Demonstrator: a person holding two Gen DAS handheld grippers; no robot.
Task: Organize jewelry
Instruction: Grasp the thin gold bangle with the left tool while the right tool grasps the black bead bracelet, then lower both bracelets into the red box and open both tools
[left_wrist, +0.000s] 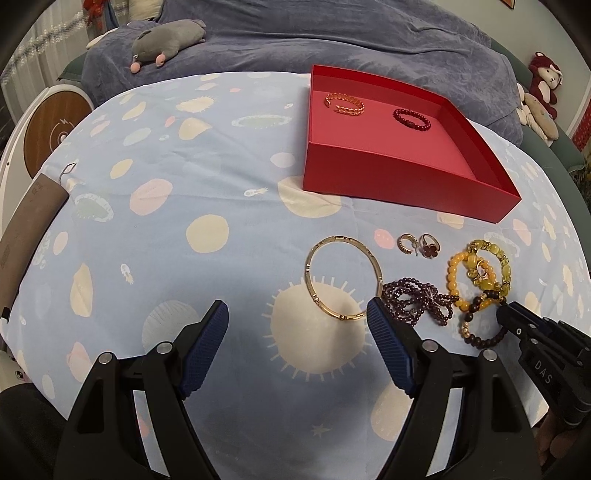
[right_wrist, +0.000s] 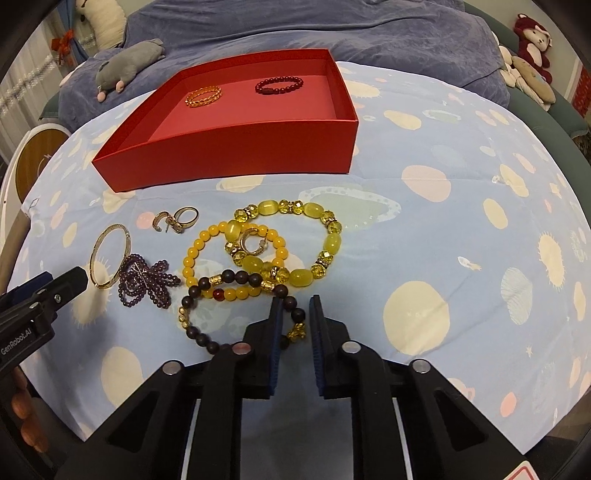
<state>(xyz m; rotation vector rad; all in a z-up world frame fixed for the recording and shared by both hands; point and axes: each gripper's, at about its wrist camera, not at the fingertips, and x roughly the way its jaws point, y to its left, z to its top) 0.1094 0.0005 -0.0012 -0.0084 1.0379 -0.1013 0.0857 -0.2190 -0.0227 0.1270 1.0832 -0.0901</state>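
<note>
A red box (left_wrist: 388, 173) (right_wrist: 236, 147) holds a gold chain bracelet (left_wrist: 344, 103) (right_wrist: 203, 95) and a dark red bead bracelet (left_wrist: 412, 119) (right_wrist: 279, 85). Loose jewelry lies on the cloth: a gold bangle (left_wrist: 344, 279) (right_wrist: 109, 256), a purple bead strand (left_wrist: 417, 301) (right_wrist: 146, 280), two rings (left_wrist: 419, 246) (right_wrist: 176, 218), yellow bead bracelets (right_wrist: 280, 243) (left_wrist: 480, 273) and a dark brown bead bracelet (right_wrist: 236, 306) (left_wrist: 480, 332). My left gripper (left_wrist: 297, 314) is open over the bangle's near edge. My right gripper (right_wrist: 295, 306) is partly closed, its jaws on either side of the brown bracelet's beads.
The table wears a light blue spotted cloth (left_wrist: 166, 206). A blue-covered sofa with a grey plush toy (left_wrist: 166, 40) lies behind. More plush toys (right_wrist: 532, 48) sit at the far right. A round wooden-faced object (left_wrist: 51, 129) stands left of the table.
</note>
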